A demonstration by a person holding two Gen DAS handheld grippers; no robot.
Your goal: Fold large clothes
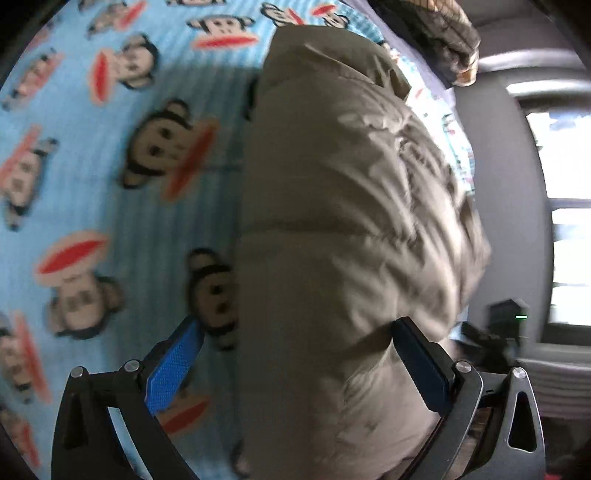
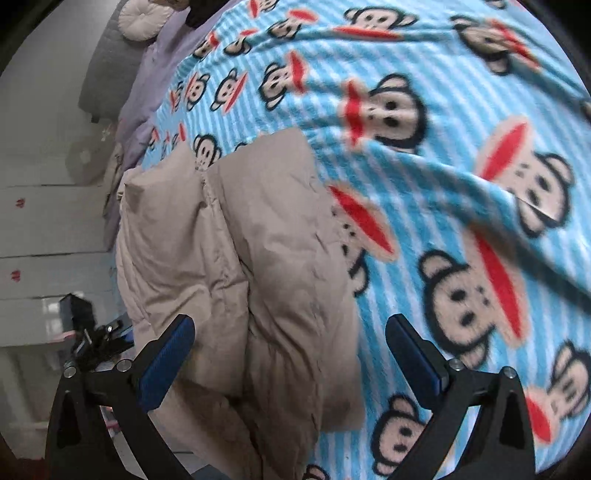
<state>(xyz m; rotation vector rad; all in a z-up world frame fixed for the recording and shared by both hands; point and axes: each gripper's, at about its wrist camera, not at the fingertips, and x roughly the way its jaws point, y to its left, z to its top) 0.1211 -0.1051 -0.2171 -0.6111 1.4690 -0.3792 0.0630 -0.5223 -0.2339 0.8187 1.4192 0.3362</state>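
A beige puffer jacket lies folded in a long bundle on a bed with a blue striped monkey-print blanket. My left gripper is open; the jacket's near end bulges between its blue fingers, and I cannot tell if they touch it. In the right wrist view the jacket lies at the blanket's left edge. My right gripper is open just above the jacket's near end, holding nothing.
A dark garment lies at the far end of the bed. A window and grey wall stand to the right. A round cushion, white drawers and a black device lie left of the bed.
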